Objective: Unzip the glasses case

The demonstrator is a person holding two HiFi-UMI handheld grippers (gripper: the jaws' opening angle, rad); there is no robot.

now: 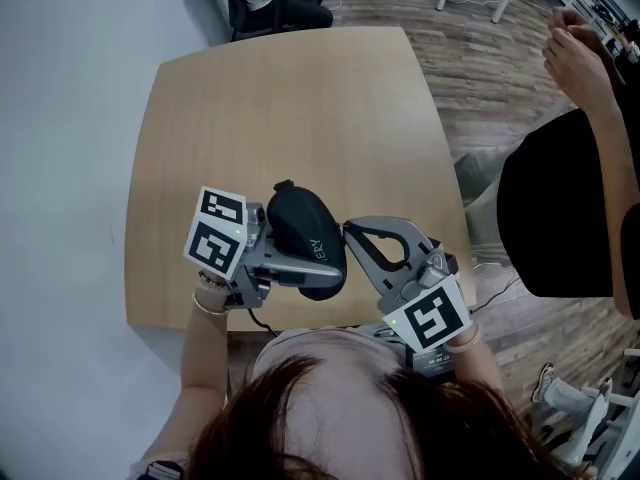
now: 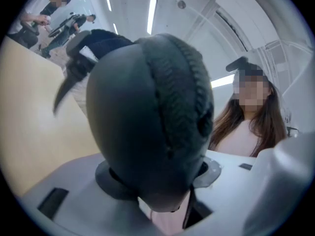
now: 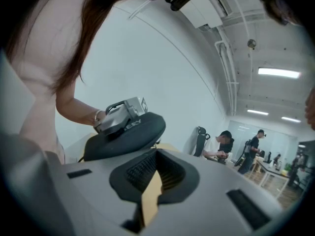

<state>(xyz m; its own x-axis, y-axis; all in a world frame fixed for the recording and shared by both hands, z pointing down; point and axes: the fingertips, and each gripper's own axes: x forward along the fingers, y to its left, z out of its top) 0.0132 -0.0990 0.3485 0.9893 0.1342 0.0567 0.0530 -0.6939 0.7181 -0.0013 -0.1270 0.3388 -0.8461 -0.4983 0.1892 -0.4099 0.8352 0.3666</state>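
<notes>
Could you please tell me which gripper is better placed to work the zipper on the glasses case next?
Right. The left gripper is clamped on the glasses case, steadying it, so it is occupied. The right gripper is empty, with its jaw tips close beside the case.

Bare table (image 1: 285, 108) lay open beyond glasses case (image 1: 305, 230). Left gripper (image 1: 295, 268) blocked its left flank, right gripper (image 1: 350, 230) its right; bystander's arm (image 1: 610, 138) stood well right.
</notes>
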